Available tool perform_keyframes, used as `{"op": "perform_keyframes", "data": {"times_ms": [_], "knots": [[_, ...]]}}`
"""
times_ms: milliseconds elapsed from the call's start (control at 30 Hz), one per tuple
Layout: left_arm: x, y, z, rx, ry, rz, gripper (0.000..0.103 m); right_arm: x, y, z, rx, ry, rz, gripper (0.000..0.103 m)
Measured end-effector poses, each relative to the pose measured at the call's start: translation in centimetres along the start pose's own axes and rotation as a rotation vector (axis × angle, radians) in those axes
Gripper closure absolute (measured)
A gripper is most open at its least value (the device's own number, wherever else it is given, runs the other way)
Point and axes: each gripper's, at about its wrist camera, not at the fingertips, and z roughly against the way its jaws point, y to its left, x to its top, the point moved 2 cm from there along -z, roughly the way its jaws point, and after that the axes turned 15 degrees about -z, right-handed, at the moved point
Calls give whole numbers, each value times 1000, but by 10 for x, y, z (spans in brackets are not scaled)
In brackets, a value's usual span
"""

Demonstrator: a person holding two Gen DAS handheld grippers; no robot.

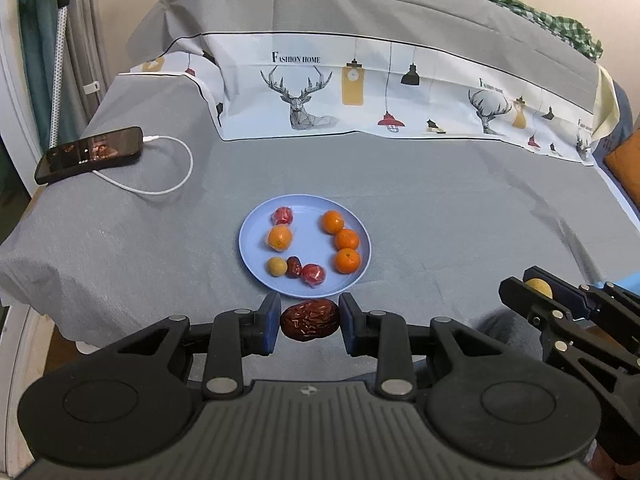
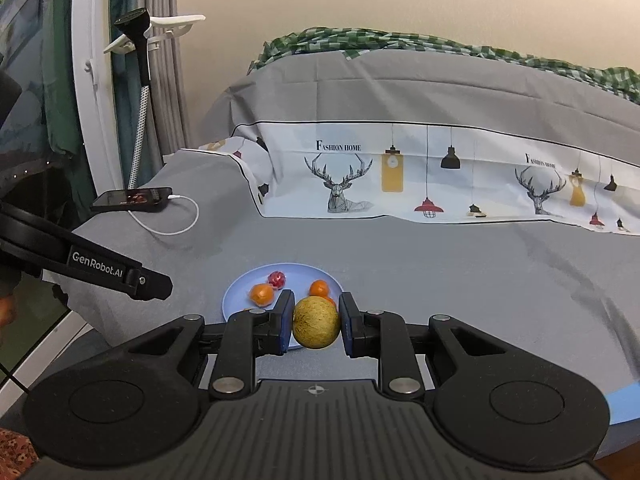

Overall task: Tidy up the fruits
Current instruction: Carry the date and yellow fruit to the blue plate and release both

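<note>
Grey bedding [image 1: 400, 184] carries a blue plate [image 1: 256, 224] near its front edge, holding oranges [image 1: 346, 239], a date and other fruit. My left gripper [image 1: 309, 322] clamps a red date [image 1: 310, 319] just short of the plate's near rim; my right gripper [image 2: 316, 322] clamps a yellow-green fruit [image 2: 316, 322] above that rim. I judge each should go beside its like, lowered onto bare plate before release to prevent rolling.

The plate [image 1: 252, 248] is pale blue, with four orange fruits [image 1: 347, 260] and two red ones [image 1: 313, 273]. The held date [image 1: 310, 319] is dark red-brown. The near sheet [image 1: 440, 208] is plain grey; the far blanket [image 1: 568, 24] has green-white checks.
</note>
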Motion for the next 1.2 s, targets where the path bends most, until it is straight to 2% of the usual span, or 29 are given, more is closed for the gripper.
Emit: {"op": "perform_keyframes", "data": {"times_ms": [333,700,1100,1200], "knots": [[1,11,-9,-3,12,20,68,-5,3,-11,4,32,20,78],[20,18,-44,-15,45,9,68,-4,2,-35,-19,51,40,78],[44,23,-93,-39,87,-5,68,3,-2,-90,-9,107,17,78],[52,23,-110,-26,90,-25,68,5,-3,-108,6,117,35,78]]}}
